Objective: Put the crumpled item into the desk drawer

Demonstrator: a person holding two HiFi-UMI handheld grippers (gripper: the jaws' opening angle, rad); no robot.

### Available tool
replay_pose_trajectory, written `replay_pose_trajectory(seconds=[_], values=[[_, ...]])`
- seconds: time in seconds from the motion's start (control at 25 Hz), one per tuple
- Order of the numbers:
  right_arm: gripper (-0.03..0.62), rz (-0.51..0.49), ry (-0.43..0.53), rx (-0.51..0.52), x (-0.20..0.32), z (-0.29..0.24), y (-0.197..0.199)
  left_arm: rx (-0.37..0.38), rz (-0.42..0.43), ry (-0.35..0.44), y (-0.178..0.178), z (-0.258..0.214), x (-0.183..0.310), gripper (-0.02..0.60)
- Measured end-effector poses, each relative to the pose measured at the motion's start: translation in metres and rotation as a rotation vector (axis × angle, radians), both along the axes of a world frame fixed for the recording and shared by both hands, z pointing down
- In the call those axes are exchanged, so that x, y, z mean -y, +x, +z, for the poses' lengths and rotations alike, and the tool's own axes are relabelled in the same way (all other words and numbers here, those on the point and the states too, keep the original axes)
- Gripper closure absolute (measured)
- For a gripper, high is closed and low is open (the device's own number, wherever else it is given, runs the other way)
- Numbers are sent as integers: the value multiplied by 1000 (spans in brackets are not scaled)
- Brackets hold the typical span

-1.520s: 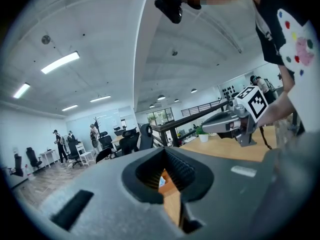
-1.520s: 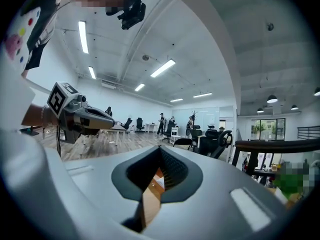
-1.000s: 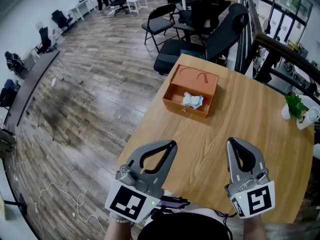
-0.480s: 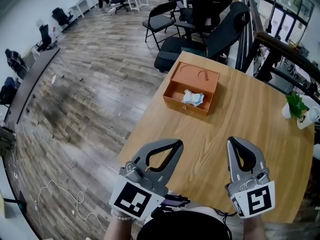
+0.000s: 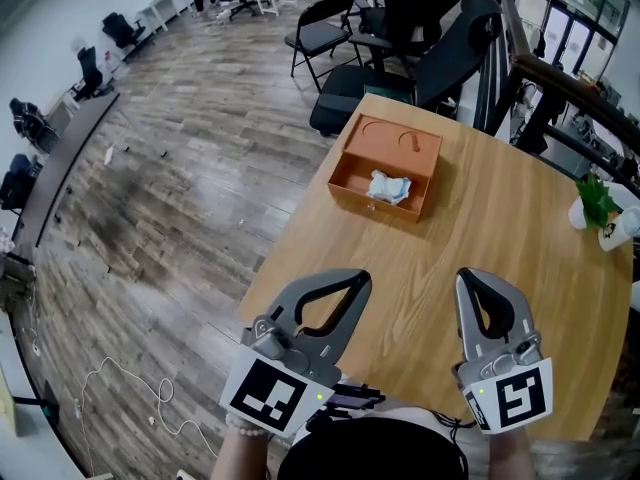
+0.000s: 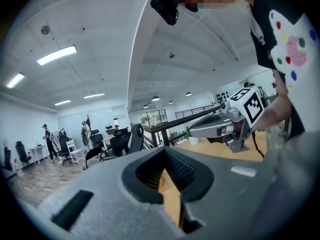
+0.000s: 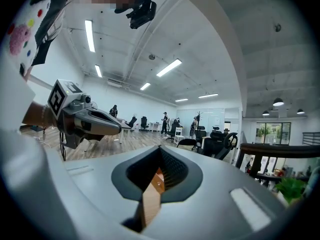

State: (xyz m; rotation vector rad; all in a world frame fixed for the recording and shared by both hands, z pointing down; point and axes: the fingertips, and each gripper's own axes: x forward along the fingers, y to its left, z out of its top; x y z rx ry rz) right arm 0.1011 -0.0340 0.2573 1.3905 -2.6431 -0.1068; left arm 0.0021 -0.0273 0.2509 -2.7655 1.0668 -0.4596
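Note:
An orange desk drawer box (image 5: 395, 148) stands at the far side of the round wooden table (image 5: 520, 258). Its drawer (image 5: 350, 180) is pulled out towards me, and a crumpled white item (image 5: 387, 187) lies inside it. My left gripper (image 5: 354, 279) and right gripper (image 5: 474, 276) hover side by side over the near edge of the table, well short of the box. Both are shut with nothing between their jaws. In the left gripper view my left gripper (image 6: 164, 149) points across at the right gripper (image 6: 225, 124). The right gripper view shows my right gripper (image 7: 161, 148) facing the left gripper (image 7: 82, 119).
A small potted plant (image 5: 597, 206) and a white object stand at the table's right edge. Black chairs (image 5: 420, 28) crowd behind the table's far edge, with a dark railing (image 5: 560, 83) at the right. Wooden floor (image 5: 170, 168) stretches to the left.
My left gripper has shifted a little to the right and forward. The right gripper has hardly moved, and the drawer box and crumpled item look the same.

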Motion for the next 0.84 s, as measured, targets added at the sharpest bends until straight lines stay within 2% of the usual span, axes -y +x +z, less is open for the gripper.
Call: replay_pose_trajectory(seconds=[0.84], values=[[588,3,-6,-12,1,5,-1,0,-12,7,-2,3,2,581]])
